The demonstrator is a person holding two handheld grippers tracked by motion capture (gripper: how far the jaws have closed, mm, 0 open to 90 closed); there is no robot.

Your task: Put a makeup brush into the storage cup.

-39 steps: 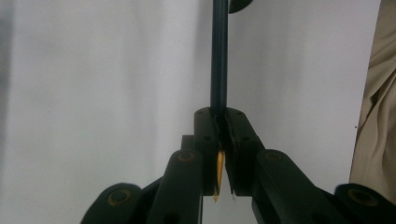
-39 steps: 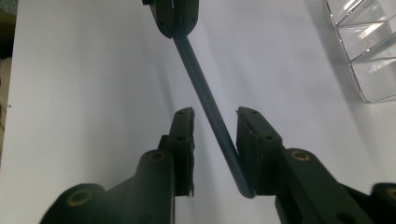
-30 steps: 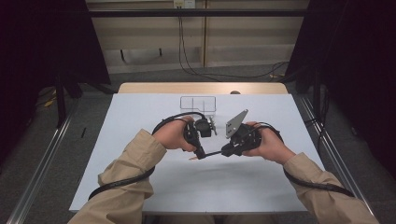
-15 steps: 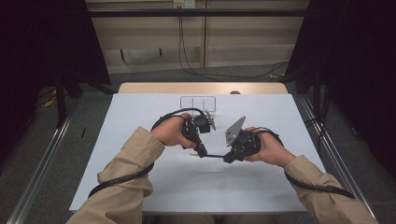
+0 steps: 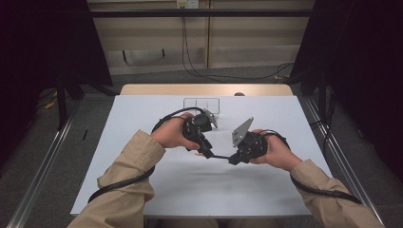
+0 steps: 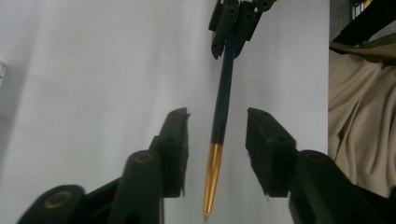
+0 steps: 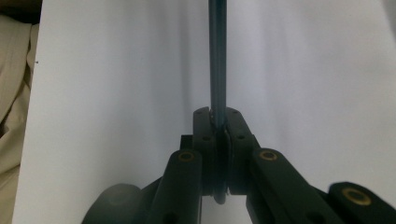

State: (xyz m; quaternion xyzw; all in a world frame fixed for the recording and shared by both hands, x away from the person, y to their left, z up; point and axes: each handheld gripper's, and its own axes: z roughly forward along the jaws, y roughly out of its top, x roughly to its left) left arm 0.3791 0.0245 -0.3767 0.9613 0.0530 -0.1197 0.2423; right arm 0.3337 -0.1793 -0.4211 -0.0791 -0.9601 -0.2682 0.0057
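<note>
Jaws of your right gripper [image 7: 219, 123] are clamped on one end of a dark pen [image 6: 223, 100] with a gold tip, holding it level above the white table sheet [image 5: 142, 123]. Your left gripper [image 6: 217, 135] has just been opening; its pads now stand apart on either side of the pen's gold end without touching it. Beyond both grippers, a clear plastic holder [image 5: 202, 103] stands near the table's far edge.

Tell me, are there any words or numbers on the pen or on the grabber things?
None can be read. The pen shows a plain dark barrel and a gold end with no print visible. The left gripper, the right gripper and the white table cover show no letters or numbers either.
</note>
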